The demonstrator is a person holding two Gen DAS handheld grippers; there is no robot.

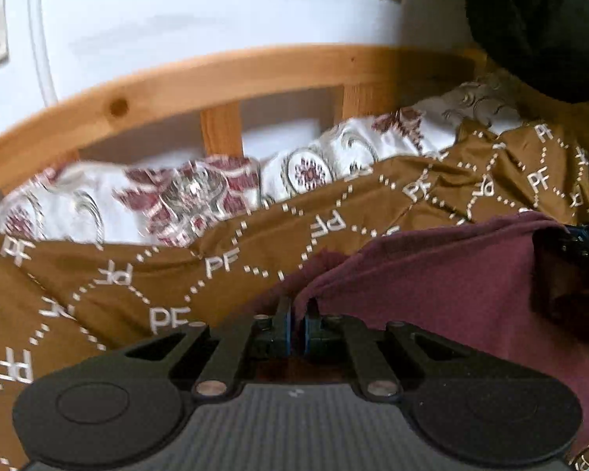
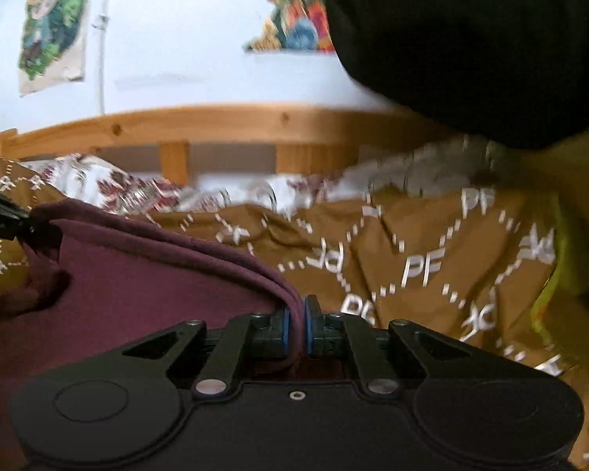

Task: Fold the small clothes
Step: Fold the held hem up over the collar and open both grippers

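Spanning the whole lower half of both views, the bed [image 1: 224, 78] w/ its wooden rail carries a brown cover [image 1: 98, 274] printed "PF", plus a white-and-red patterned sheet [image 1: 200, 192] along the rail. White wall [image 1: 157, 11] above, posters at top edge. A dark mass fills the upper right of both frames; can't tell what it is.

The garment [image 1: 432, 274], maroon, sits lower right in the left wrist view and lower left in the right wrist view, stretched between the two tools over the cover.

Left gripper [image 1: 296, 324]: fingers nearly together, pinching a maroon edge, bottom centre. Right gripper [image 2: 297, 324]: fingers narrow too, clamped on a doubled maroon hem. Each tool also pokes into the other view's side edge, holding the far corner.

Judgement: step in hand looks like carrying the held edge across to make a fold, or laying the piece out flat. To do it well:
- keep both grips level so the edge stays taut, no sag mid-span
- lower both ends together; uneven drop skews the crease
- cover is rumpled, so land on the flattest patch
- let go only once the cloth lies on the cover, else the thin pinch may slip & the layers split.
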